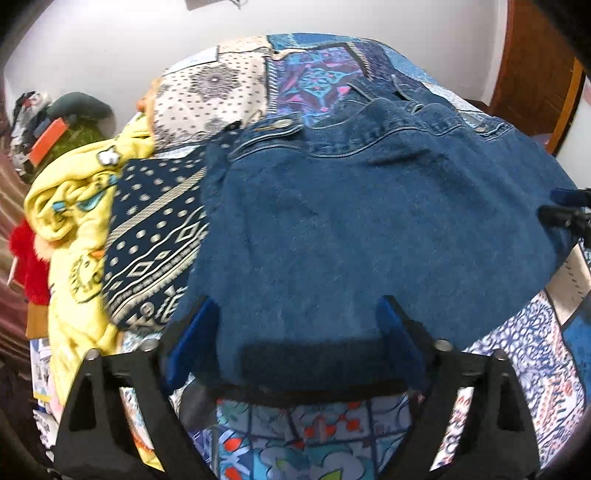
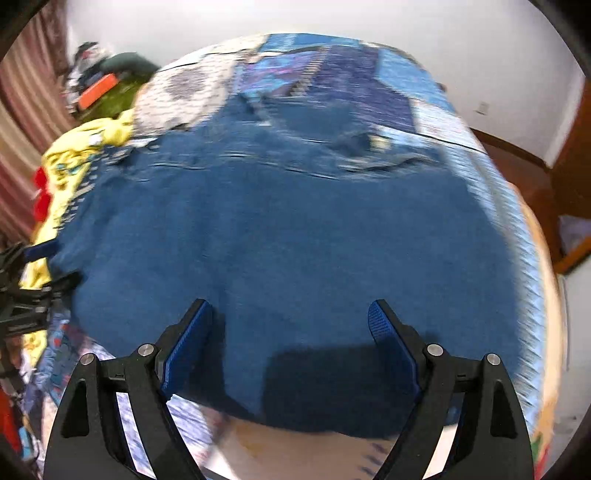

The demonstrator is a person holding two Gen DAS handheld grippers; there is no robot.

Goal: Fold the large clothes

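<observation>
The denim jacket (image 1: pixel 351 229) lies flat on the bed (image 1: pixel 517 354). The left claw (image 1: pixel 295 314) stands wide above the jacket's near edge, gripping nothing. The right claw (image 2: pixel 291 317) likewise stands wide and empty.

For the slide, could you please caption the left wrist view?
Open left hand-held gripper above a denim jacket spread on a patterned bedspread, yellow garment alongside.

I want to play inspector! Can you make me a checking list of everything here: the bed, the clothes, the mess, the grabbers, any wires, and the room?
Surface: bed with a patchwork cover.
Job's things: blue denim jacket spread flat on the cover, collar at the far end.
Clutter: yellow garment and something red bunched at the bed's left edge; pile of things beyond.
Grippers: left gripper and right gripper over the jacket's near hem, jaws wide apart, holding nothing.
Cables: nothing seen.
Surroundings: white wall, wooden door, striped curtain.
</observation>
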